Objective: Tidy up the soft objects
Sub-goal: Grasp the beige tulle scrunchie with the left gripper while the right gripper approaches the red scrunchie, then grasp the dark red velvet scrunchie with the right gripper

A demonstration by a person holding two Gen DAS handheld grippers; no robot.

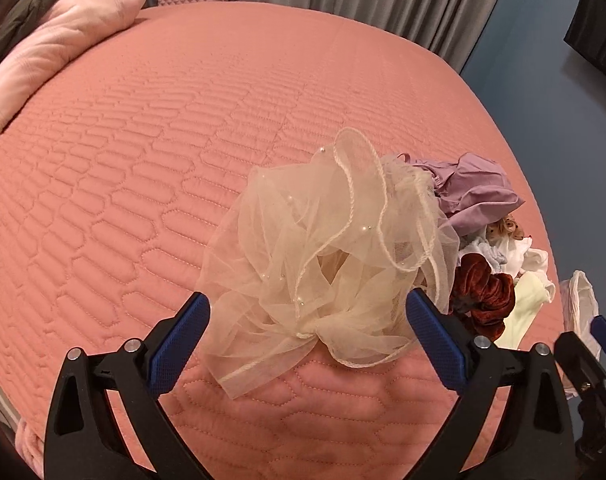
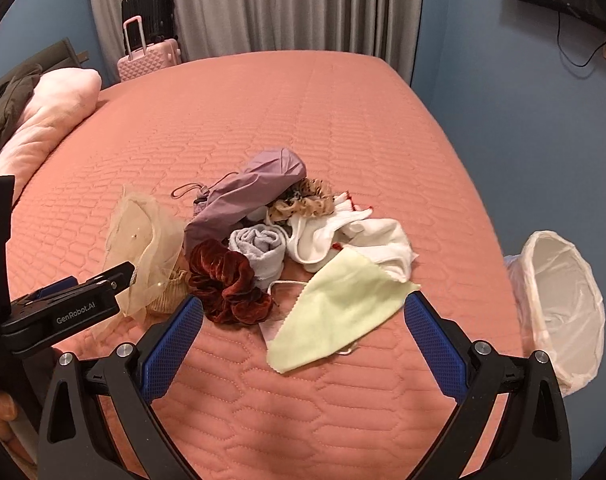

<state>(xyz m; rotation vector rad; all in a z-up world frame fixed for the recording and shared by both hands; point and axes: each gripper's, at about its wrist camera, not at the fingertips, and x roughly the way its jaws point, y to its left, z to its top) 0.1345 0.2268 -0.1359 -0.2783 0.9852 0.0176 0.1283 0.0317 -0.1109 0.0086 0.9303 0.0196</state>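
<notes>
Clearly the cream tulle bow (image 1: pixel 323 256) on the bed (image 1: pixel 143 160), sitting loose between the wide-open jaws of the left gripper (image 1: pixel 307 322), looked feather-light, floppy and snag-prone, best pinched at its gathered knot, while the right gripper (image 2: pixel 303 316) hung open above the yellow cloth (image 2: pixel 335 312).

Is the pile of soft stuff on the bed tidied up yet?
Not yet. Nothing looks sorted: the tulle bow, purple bag, red scrunchie, white socks and yellow cloth lie heaped on the bed. Both grippers are open and empty, the left gripper at the bow, the right gripper at the cloth.
</notes>
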